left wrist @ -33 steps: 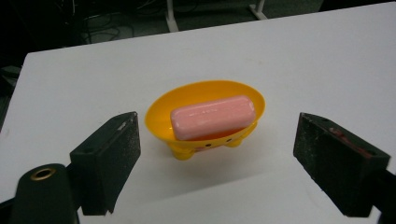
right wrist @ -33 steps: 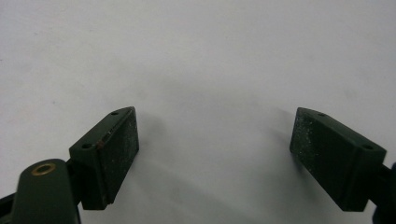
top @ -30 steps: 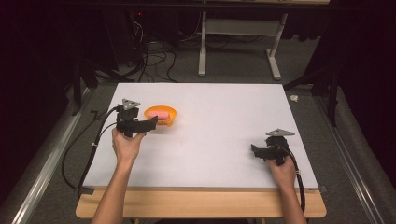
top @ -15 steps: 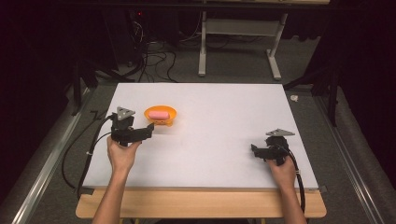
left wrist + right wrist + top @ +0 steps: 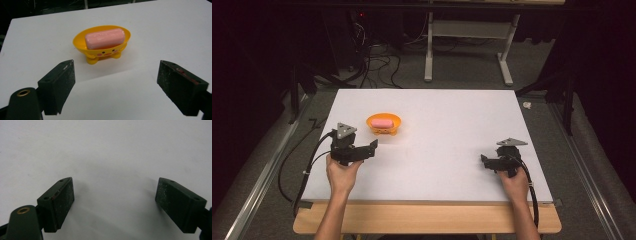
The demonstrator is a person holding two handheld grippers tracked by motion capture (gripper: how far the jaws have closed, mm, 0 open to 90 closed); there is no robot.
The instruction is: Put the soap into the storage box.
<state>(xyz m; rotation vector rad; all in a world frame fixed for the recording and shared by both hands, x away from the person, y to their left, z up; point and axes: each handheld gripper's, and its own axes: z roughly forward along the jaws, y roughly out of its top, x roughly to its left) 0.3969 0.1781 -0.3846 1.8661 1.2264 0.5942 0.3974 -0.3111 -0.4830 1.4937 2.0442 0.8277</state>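
Left gripper [image 5: 371, 149] hangs over the near-left part of the white table [image 5: 452, 125], and through the left gripper view its two black jaws stand wide apart, nothing between them, the pads clear of everything but air. Straight ahead of those jaws sits the yellow soap dish [image 5: 102, 45], a little bowl on stubby feet with a face painted on its front, and lying in it is the pink soap bar [image 5: 105, 38], flat and lengthwise across the bowl. From the high view the yellow soap dish [image 5: 383, 123] stands just beyond and a touch to the right of the left gripper, near it but apart, no contact at all. The pink soap bar [image 5: 382, 122] rests inside, untouched.

Over on the far side, the right gripper [image 5: 484, 161] sits low at the near-right of the table, well away from the dish. The right gripper view looks along its jaws onto bare white tabletop, and those jaws are spread wide too, gripping nothing, touching nothing
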